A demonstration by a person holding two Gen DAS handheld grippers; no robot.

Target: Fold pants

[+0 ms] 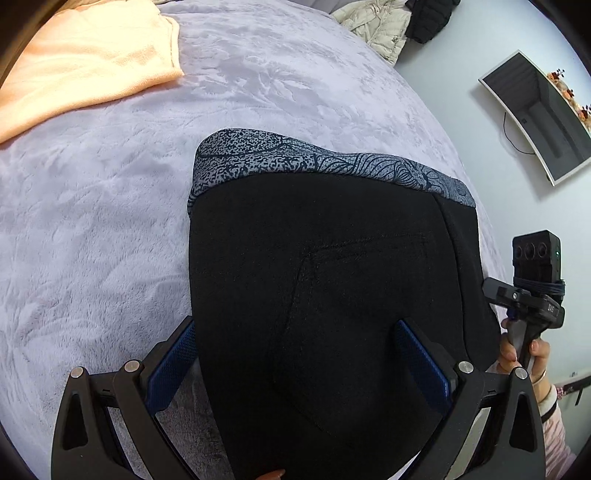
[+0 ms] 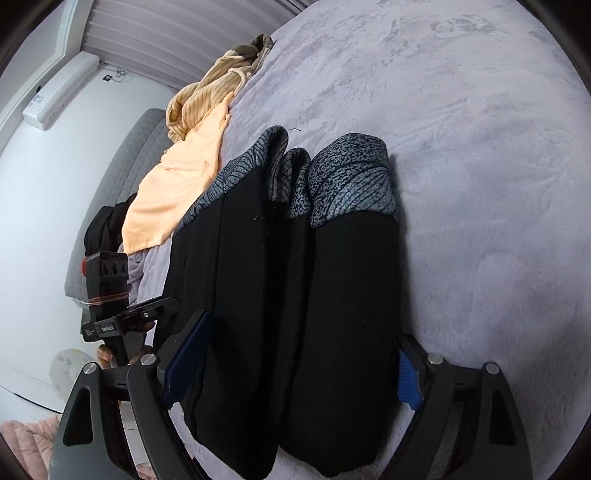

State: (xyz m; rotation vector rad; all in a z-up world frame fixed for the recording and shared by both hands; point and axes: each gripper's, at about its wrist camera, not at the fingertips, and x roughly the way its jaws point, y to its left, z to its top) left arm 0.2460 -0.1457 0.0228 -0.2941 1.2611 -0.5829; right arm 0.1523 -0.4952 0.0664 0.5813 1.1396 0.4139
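Black pants (image 1: 314, 277) with grey patterned cuffs (image 1: 295, 158) lie folded on the lavender plush bed cover (image 1: 92, 221). My left gripper (image 1: 295, 325) is open, its blue pads wide apart on either side of the bundle. In the right wrist view the pants (image 2: 295, 295) show as several stacked black folds with the cuffs (image 2: 347, 177) at the far end. My right gripper (image 2: 303, 328) is open too, straddling the folds without pressing on them. Each view catches the other gripper's handle: the right one (image 1: 535, 295) in a hand, the left one (image 2: 110, 295) at the bed's edge.
A peach cloth (image 1: 85, 62) lies on the bed's far corner, with a striped yellow garment (image 2: 207, 96) beyond it. Jackets (image 1: 380, 26) are piled past the bed. A dark screen (image 1: 535, 110) hangs on the wall. The bed cover (image 2: 480, 184) stretches to the right.
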